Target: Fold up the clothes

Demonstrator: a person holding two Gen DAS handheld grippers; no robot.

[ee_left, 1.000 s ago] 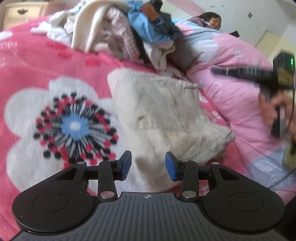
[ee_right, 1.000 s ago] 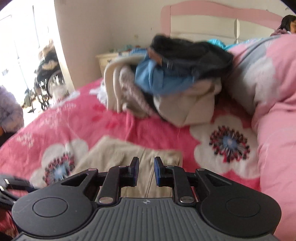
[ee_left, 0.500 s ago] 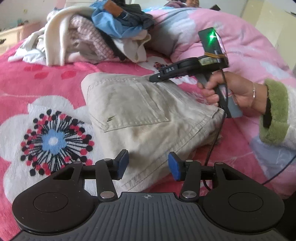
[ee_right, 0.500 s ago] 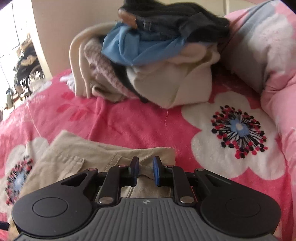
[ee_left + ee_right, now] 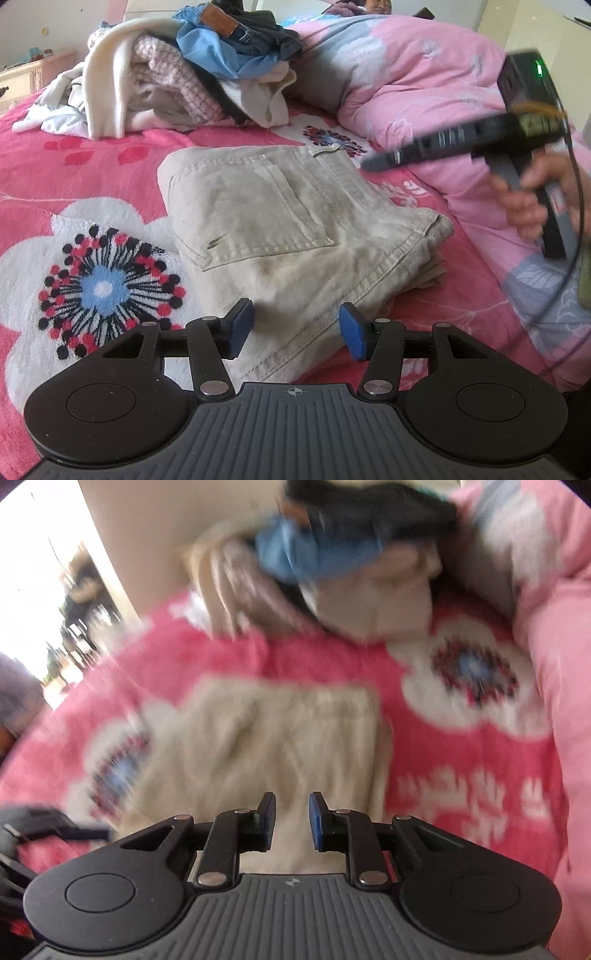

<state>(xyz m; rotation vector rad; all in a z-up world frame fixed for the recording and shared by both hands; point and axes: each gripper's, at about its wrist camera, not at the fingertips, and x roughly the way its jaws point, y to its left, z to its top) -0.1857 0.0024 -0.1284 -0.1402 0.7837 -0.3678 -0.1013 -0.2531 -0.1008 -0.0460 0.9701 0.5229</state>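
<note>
The folded beige trousers lay mid-bed, just ahead of the left tool, its jaws widening, empty; the right tool, narrowly parted, empty, hovered above their far edge.

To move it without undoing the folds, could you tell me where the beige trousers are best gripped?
Take the folded trousers at the thick stacked edge on the right in the left view, coming in level from that side. All layers end there, so one claw could pinch the whole stack, probably.
</note>
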